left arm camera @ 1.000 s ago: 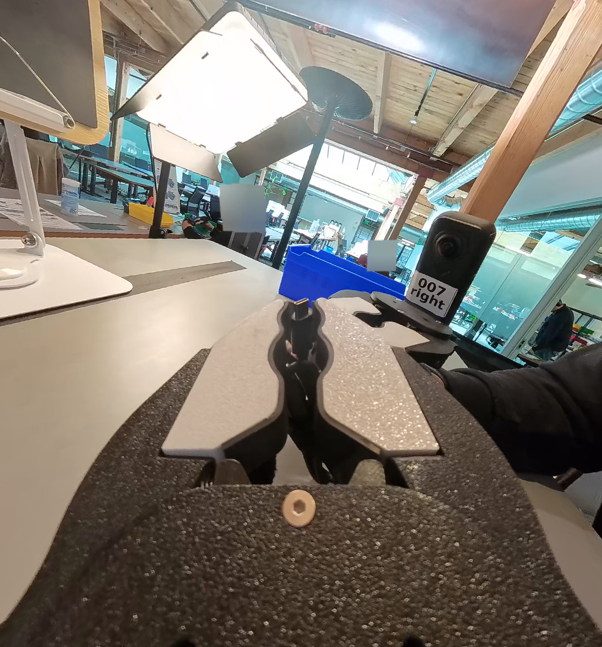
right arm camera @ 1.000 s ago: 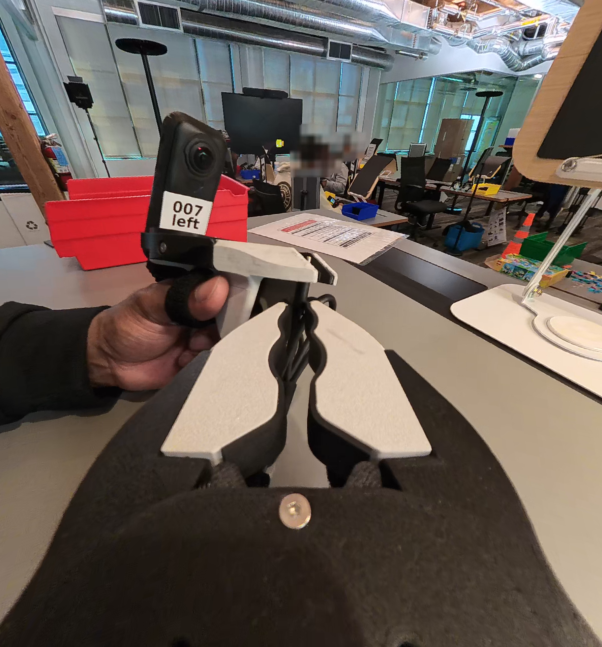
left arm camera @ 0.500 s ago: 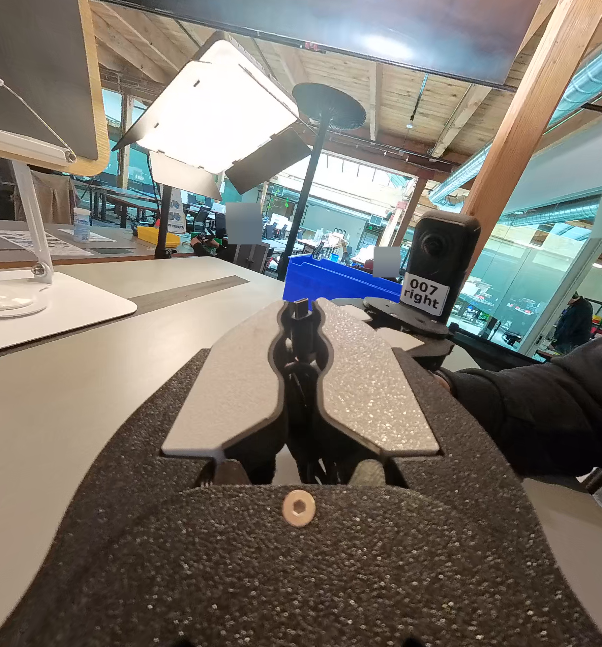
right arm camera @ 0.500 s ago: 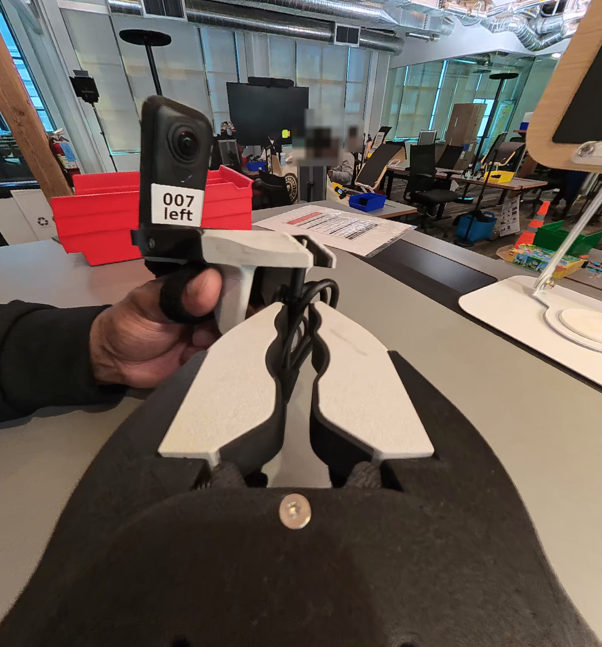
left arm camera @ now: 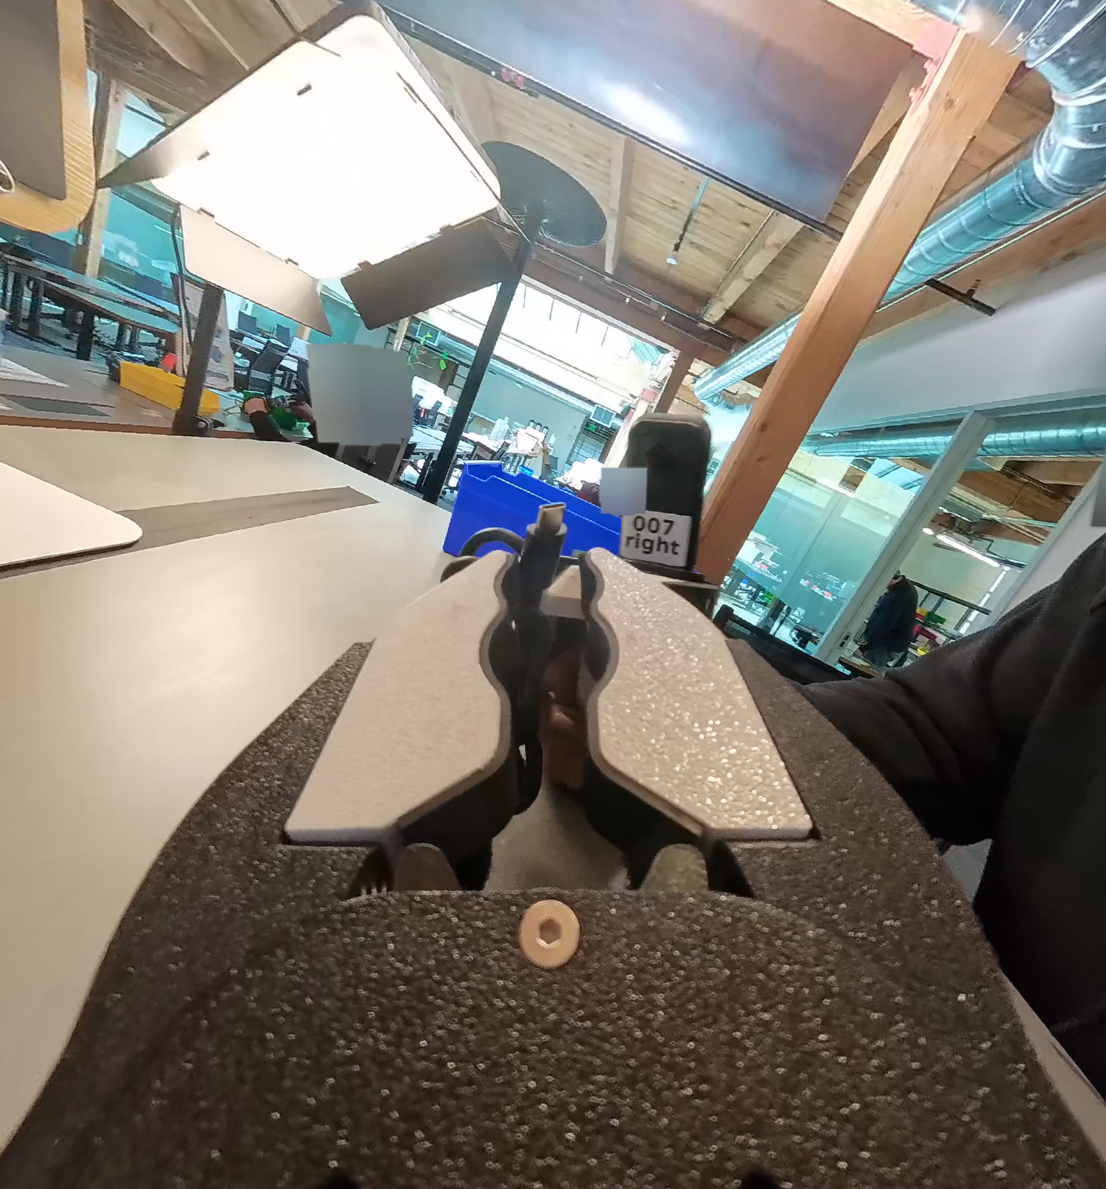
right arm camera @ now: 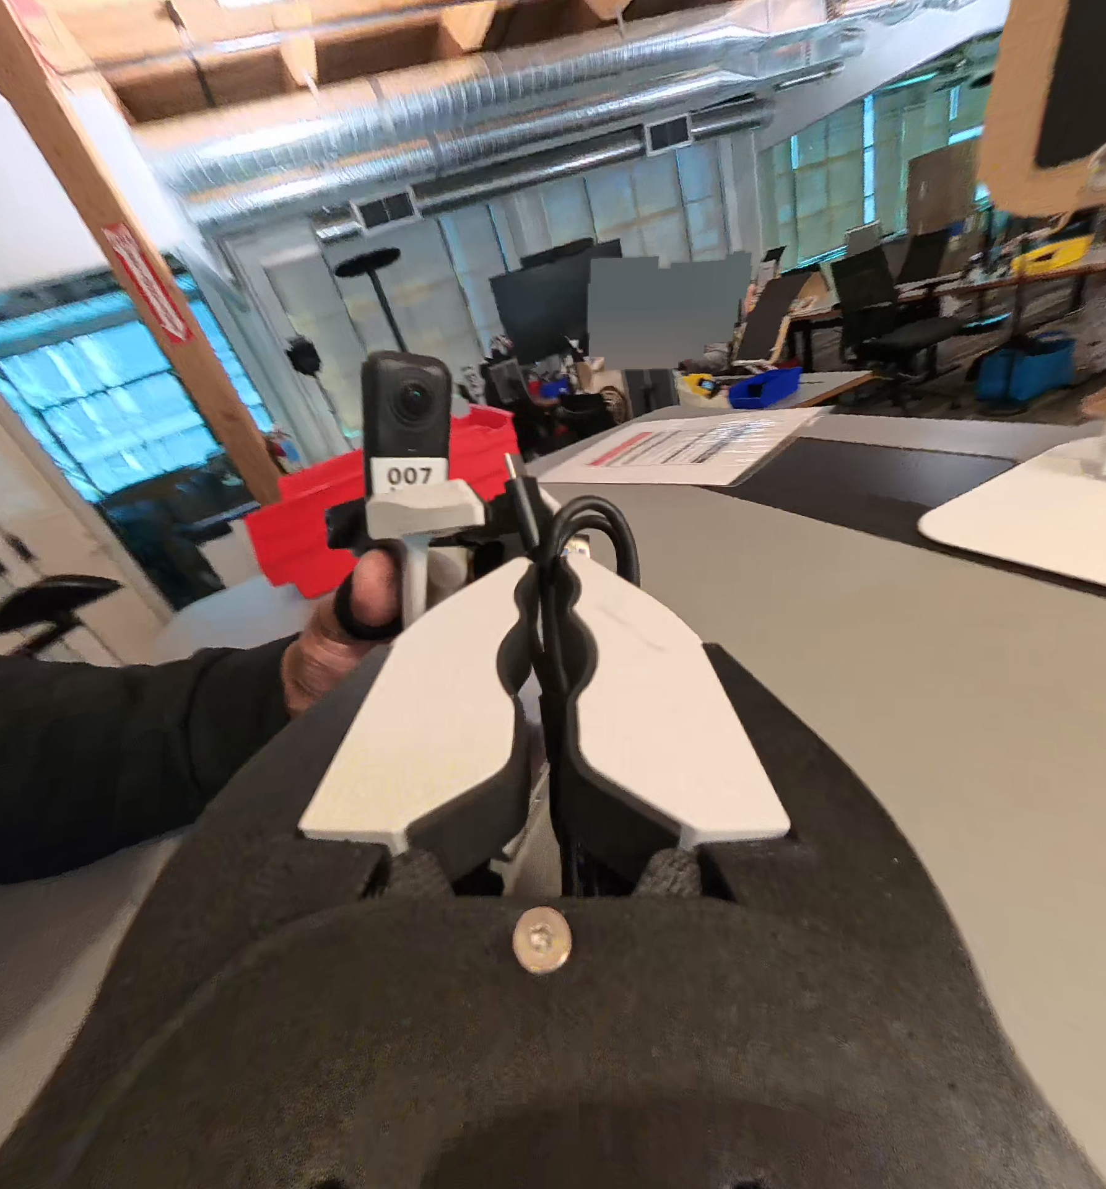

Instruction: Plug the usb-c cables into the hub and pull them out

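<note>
My left gripper point(left arm camera: 549, 563) stands slightly open. The black USB-C cable's plug point(left arm camera: 545, 531) sticks up past the tips and leans on the left finger, with a gap to the right finger. My right gripper point(right arm camera: 549, 566) faces it and is shut on the black cable point(right arm camera: 553, 637). The cable loops out past the tips, and the plug point(right arm camera: 521, 498) points up between the two grippers. The left gripper's body point(right arm camera: 425, 515) and the hand holding it show in the right wrist view. The right gripper's camera point(left arm camera: 666, 476) shows in the left wrist view. No hub is in view.
Both grippers hover over a grey table point(left arm camera: 151, 643). A white stand base point(left arm camera: 23, 515) lies on it and also shows in the right wrist view point(right arm camera: 1039, 521). A red bin point(right arm camera: 293, 534), a blue bin point(left arm camera: 492, 508) and a paper sheet point(right arm camera: 685, 444) sit farther off. Less than 4 cm separates the two grippers' tips.
The left jaws have parted a little and the plug now leans left instead of standing clamped upright. Both views have tilted. The cable loop and plug now show past the right tips.
</note>
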{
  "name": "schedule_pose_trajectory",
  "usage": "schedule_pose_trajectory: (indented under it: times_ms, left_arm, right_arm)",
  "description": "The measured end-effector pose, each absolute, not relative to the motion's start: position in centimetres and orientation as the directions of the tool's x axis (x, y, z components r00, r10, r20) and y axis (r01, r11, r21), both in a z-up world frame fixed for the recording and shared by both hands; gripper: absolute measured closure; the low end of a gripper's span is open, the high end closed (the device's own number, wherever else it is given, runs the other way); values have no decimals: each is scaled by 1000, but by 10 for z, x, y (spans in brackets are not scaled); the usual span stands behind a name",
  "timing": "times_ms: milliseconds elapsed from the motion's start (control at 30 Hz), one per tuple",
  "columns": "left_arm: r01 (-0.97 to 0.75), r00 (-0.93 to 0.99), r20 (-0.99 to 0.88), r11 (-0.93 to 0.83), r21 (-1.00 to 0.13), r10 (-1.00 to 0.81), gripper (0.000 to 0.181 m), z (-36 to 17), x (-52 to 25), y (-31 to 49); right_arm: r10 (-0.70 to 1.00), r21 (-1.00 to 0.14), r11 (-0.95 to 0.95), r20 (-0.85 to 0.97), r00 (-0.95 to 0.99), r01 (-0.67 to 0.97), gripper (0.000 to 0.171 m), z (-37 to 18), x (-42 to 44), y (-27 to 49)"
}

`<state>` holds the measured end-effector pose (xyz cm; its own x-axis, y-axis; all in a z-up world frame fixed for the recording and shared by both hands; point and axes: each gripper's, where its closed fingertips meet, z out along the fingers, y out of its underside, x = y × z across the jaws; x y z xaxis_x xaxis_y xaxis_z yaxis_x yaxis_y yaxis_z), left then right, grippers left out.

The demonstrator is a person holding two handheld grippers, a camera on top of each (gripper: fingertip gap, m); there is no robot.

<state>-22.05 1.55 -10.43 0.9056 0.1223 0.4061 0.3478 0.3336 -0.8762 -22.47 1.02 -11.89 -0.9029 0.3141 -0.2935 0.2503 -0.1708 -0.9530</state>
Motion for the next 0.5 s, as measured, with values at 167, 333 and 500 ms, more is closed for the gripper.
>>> schedule_pose_trajectory:
  times_ms: [167, 333, 500]
  left_arm:
    - [326, 920, 379, 336, -884, 105, 168, -102, -216, 16]
    - [297, 937, 340, 330, -896, 82, 169, -99, -209, 16]
    - [240, 953, 285, 308, -921, 108, 167, -99, -206, 17]
  right_arm:
    - [149, -903, -225, -404, -903, 367, 167, -115, -217, 10]
    - [-18, -834, -242, -507, -862, 496, 167, -112, -208, 10]
    - [-73, -815, -233, -530, -845, 531, 167, -111, -205, 11]
